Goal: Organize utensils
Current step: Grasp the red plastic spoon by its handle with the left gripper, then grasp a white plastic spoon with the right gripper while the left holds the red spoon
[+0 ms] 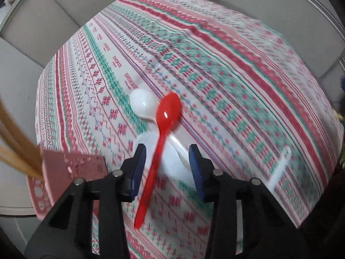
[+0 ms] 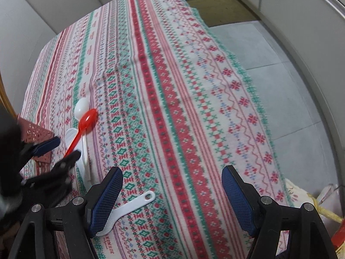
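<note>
A red plastic spoon (image 1: 167, 112) lies on the patterned tablecloth (image 1: 226, 69), crossing over a white spoon (image 1: 141, 102) and another white utensil (image 1: 174, 161). My left gripper (image 1: 167, 157) points down at them with the red handle between its jaws. Gaps show on both sides of the handle, so it is open. The right wrist view shows the same red spoon (image 2: 86, 122), the white spoon (image 2: 82, 106) and the left gripper (image 2: 65, 147). A white rice paddle (image 2: 133, 207) lies just beside the left finger of my open right gripper (image 2: 172, 196), which holds nothing.
A pink perforated basket (image 1: 71, 168) stands at the table's near left corner, also in the right wrist view as the basket (image 2: 36, 133). The rice paddle (image 1: 280, 166) lies right of the spoons. Grey floor tiles (image 2: 269, 69) lie past the cloth's right edge, with bags (image 2: 323, 198) low right.
</note>
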Motion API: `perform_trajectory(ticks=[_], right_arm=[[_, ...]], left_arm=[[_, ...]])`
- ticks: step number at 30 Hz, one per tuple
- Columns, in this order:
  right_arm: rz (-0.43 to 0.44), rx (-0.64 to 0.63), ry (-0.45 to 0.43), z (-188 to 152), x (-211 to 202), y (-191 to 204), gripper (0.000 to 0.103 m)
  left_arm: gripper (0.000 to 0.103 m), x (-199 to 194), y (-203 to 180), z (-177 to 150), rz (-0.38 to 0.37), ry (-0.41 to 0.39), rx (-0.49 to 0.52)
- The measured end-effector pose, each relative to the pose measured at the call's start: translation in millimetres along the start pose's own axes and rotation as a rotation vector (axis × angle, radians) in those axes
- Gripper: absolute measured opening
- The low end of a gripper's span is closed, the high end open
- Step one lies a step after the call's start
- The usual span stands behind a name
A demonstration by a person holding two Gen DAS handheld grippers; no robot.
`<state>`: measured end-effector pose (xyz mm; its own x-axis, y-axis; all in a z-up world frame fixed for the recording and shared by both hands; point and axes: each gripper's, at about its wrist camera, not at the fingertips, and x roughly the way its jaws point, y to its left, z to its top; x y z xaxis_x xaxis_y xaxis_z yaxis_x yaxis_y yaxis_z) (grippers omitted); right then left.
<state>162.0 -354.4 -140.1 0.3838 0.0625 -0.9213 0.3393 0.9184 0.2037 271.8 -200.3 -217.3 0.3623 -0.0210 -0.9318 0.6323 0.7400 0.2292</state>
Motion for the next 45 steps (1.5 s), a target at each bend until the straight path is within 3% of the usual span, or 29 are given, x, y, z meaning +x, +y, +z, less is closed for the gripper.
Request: perform_trajectory(ticks=[11,13,17,18,20,34,45], right_arm=[[0.044,0.009,-0.012,10.0,-5.3,-4.2,0.080],[0.053,0.014,-0.011,10.5,-5.1,-3.7,0.080],[0.063,0.020,-0.009,11.3,-4.6,-2.8,0.080],[0.063,0.021,-0.008,11.3,-4.2,-3.1,0.080],[0.062,0.020,-0.007,11.4,-3.9,-3.3,0.080],[0.068,-0.003,0.020,11.7,7.5,11.4,0.080],[0.111,-0.071,0.080,8.6,45.2,59.6,0.080]], left_arm=[[0.043,32.0,10.9,35.9,0.010,0.030,-0.072],[0.030,34.0,14.3,40.0,0.006,0.030,-0.084],[0.022,32.9,23.5,43.0,-0.001,0.017,-0.125],[0.010,30.5,24.4,42.6,-0.003,0.009,-0.128],[0.007,24.0,25.6,41.9,-0.024,-0.005,-0.139],[0.007,-60.5,31.5,-8.7,-0.175,-0.200,-0.205],[0.007,-115.4,51.5,-66.8,-0.209,-0.307,-0.259]])
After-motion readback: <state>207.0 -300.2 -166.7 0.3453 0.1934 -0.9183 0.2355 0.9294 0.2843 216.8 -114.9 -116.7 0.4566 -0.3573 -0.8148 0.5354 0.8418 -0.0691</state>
